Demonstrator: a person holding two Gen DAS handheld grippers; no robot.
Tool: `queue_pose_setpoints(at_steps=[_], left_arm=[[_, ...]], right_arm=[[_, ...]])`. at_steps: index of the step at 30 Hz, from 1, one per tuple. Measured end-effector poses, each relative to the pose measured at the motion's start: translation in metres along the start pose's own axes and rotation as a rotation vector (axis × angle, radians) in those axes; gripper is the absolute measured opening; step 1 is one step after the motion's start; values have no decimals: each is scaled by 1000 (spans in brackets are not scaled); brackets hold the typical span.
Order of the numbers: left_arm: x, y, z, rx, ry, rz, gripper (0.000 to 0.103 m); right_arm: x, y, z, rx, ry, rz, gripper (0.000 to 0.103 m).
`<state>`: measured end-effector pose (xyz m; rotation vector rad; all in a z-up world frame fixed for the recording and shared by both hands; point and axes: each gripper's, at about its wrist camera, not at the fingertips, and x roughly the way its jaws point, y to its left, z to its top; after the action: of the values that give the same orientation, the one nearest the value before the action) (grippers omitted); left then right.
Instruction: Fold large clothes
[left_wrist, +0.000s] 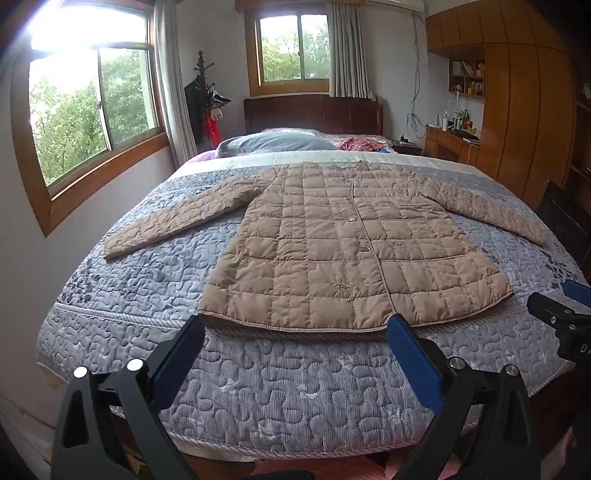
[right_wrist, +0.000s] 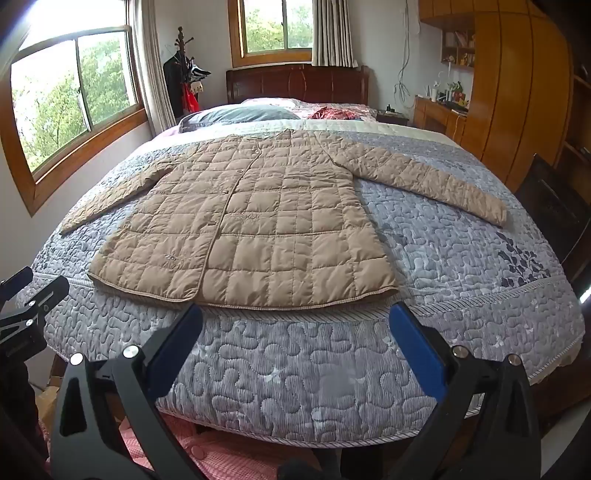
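Coat (left_wrist: 354, 236), tan and quilted, lay flat and face-up on the bed (left_wrist: 258, 398), just ahead of both grippers, its hem nearest them and its collar farthest off toward the headboard (left_wrist: 314, 112). Both sleeves were spread out to either side, apart from the body, which suggests it had been laid out so that each part could be reached and folded over in turn.

The left gripper (left_wrist: 295, 334) hovered short of the hem with its jaws spread wide and nothing between them; the hem's left half sat just beyond its fingertips. The right gripper (right_wrist: 297, 319) hung in the same way, wide and empty, with the hem's right half just beyond its tips. Each was tilted downward toward the bedspread (right_wrist: 295, 369), which suits a low approach to pinch a thin edge off a soft surface. Neither touched the cloth.

Folding had not begun, by the look of it: no sleeve was turned in and the front lay closed and smooth. Pillows (left_wrist: 273, 142) and a reddish bundle (left_wrist: 358, 143) lay well beyond the collar, clear of the work. In the left wrist view, part of the right gripper showed at the right edge.
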<state>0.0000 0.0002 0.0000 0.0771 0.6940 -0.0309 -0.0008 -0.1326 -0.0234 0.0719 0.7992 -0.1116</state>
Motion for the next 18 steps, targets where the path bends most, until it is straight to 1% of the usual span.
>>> queue_pose_setpoints(at_steps=[18], left_arm=[[1, 0, 0, -2, 2, -1, 99]], right_arm=[[2, -1, 1, -2, 9, 1, 100]])
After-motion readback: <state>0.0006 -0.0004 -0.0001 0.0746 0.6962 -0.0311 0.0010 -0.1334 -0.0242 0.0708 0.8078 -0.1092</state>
